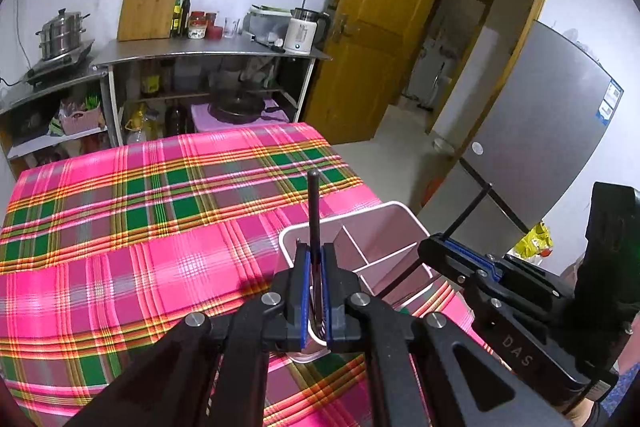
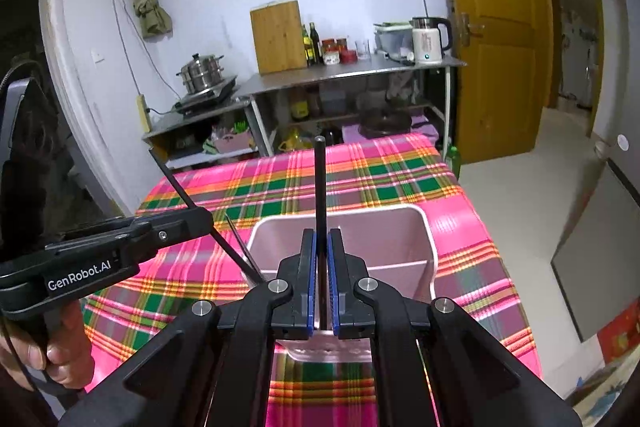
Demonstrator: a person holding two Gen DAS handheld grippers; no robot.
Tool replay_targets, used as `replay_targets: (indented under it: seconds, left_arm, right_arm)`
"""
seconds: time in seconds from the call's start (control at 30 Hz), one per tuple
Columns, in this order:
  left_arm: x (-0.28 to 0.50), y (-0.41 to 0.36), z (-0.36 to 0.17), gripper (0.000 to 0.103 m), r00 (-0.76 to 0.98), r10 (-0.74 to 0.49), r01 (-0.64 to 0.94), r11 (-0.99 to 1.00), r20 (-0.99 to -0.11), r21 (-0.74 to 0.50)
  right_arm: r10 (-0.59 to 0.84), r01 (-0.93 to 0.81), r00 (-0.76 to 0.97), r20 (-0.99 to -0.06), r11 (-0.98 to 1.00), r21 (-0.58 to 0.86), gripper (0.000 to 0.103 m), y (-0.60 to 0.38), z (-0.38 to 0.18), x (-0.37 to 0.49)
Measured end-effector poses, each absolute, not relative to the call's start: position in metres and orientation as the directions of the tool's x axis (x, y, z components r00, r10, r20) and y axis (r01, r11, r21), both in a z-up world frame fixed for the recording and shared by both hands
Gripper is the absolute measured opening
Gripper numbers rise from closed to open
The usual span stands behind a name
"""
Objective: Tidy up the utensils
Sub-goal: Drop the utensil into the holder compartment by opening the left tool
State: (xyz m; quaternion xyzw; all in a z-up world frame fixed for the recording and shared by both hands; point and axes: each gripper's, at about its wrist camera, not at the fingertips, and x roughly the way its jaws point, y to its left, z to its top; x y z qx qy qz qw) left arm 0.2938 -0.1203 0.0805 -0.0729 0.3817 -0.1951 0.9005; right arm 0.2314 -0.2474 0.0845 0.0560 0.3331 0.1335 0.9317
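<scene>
Showing L wrist view: left gripper (image 1: 315,259) jaws clamped on a thin black utensil handle (image 1: 313,203), long axis upright, tip pointing up, over the pale pink divided plastic caddy (image 1: 400,223) on a pink plaid tablecloth (image 1: 120,227). R wrist view: right gripper (image 2: 321,247) likewise clamped on another upright black stick-like utensil (image 2: 320,179) above the caddy (image 2: 424,227).

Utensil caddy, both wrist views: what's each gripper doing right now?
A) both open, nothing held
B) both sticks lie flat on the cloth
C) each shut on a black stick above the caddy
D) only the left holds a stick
C: the left gripper is shut on a black stick and the right gripper on its own black stick, both above the pink caddy on the plaid tablecloth.
</scene>
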Motion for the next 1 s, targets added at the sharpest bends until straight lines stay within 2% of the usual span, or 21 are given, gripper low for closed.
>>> replay_targets:
  seconds: [0.33, 0.5, 1.0]
  left_arm:
    - [0.293, -0.12, 0.07, 0.006, 0.62, -0.398, 0.294, 0.917, -0.676, -0.27]
    - [0.284, -0.115, 0.081, 0.01, 0.635, -0.397, 0.298, 0.917, -0.663, -0.263]
    - [0.234, -0.089, 0.104, 0.012, 0.681, -0.39, 0.278, 0.921, -0.62, -0.273]
  right_arm:
    - [0.255, -0.186, 0.731, -0.633, 0.967, 0.175, 0.008, -0.252, 0.079, 0.235]
    - [0.245, -0.175, 0.748, -0.617, 0.969, 0.172, 0.015, -0.256, 0.087, 0.227]
    - [0.247, -0.167, 0.781, -0.574, 0.968, 0.189, 0.019, -0.264, 0.105, 0.183]
